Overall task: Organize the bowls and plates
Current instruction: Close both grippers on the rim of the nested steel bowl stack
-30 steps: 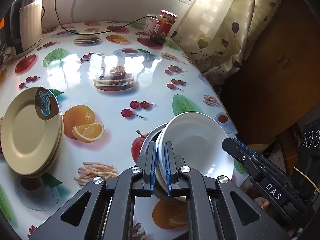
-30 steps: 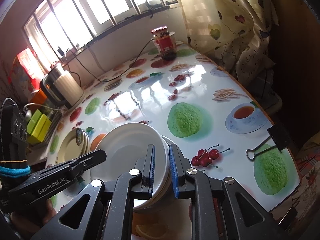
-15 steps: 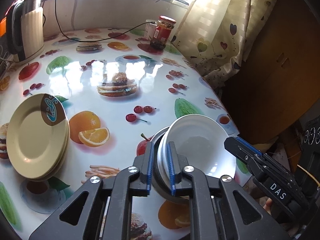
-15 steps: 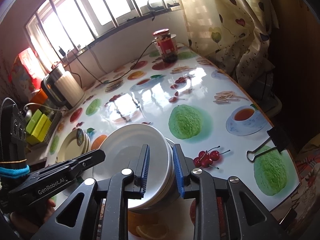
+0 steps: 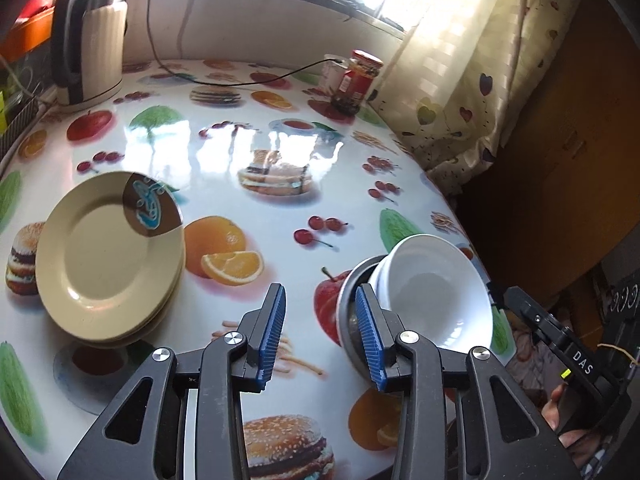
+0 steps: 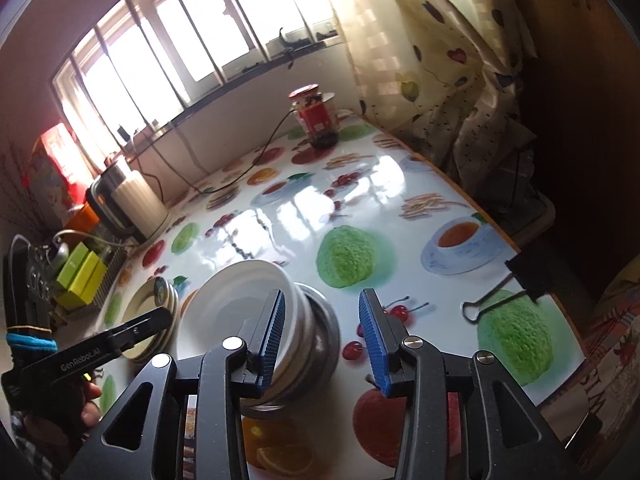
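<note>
- Bowls (image 5: 434,292): white stack nested in a steel bowl (image 5: 352,320), at 4 o'clock on the table (image 5: 248,152) in the left wrist view, near the table edge; the white ones sit tilted, leaning toward the left side of the steel bowl in the right wrist view.
- Plates (image 5: 108,256): beige stack at 9 o'clock in the left wrist view, well apart from the bowls, flat on the table.
- Left gripper (image 5: 320,336): jaws spread, holding nothing; its right finger lies just beside the steel bowl's rim, contact not resolvable.
- Right gripper (image 6: 322,338): jaws spread, empty; the bowls sit at its left finger, the steel bowl partly between the fingers.
- Stage (judgement): bowls appear stacked and let go; both stacks stand on the table.
- Risk 1: the tilted white bowls may slide or rock within the steel bowl, since they are not seated level.
- Risk 2: a finger close to the rim could nudge the stack toward the nearby edge.
- Risk 3: the glossy cloth offers little friction, so a bump may send the steel bowl skating.
- Background: kettle (image 5: 90,36) at 11 o'clock, jar (image 5: 358,82) at 1 o'clock, binder clip (image 6: 508,288) on the table edge.
</note>
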The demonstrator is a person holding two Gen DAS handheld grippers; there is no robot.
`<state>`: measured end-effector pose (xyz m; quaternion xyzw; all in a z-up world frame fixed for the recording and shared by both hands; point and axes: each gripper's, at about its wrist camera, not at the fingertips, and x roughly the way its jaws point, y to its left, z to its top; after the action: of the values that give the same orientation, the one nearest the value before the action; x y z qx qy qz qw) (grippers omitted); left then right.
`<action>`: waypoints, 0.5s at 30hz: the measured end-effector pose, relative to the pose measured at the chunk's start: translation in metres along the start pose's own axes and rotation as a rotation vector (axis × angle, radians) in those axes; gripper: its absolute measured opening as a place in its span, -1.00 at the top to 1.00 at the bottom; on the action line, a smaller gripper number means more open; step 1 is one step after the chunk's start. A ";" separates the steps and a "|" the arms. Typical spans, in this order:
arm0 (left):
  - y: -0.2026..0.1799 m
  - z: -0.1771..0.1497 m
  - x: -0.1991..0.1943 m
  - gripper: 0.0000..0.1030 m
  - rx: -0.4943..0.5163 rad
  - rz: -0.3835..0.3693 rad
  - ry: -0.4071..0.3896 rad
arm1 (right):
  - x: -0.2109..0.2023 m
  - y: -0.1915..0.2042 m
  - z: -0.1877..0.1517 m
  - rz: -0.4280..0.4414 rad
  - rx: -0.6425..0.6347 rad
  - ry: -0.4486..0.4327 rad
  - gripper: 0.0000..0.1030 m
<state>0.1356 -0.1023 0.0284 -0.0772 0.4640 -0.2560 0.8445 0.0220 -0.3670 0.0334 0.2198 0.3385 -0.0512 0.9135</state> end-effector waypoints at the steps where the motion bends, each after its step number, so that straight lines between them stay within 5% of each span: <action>1: 0.003 -0.001 0.001 0.27 -0.011 -0.002 0.000 | -0.001 -0.004 -0.002 -0.005 0.002 0.000 0.26; 7: 0.016 -0.009 0.012 0.27 -0.070 -0.069 0.027 | 0.001 -0.021 -0.013 -0.009 0.037 0.009 0.26; 15: 0.021 -0.019 0.029 0.27 -0.095 -0.101 0.070 | 0.022 -0.039 -0.029 0.097 0.136 0.067 0.26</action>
<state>0.1403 -0.0968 -0.0115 -0.1316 0.5006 -0.2786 0.8090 0.0120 -0.3879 -0.0147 0.2989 0.3534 -0.0225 0.8861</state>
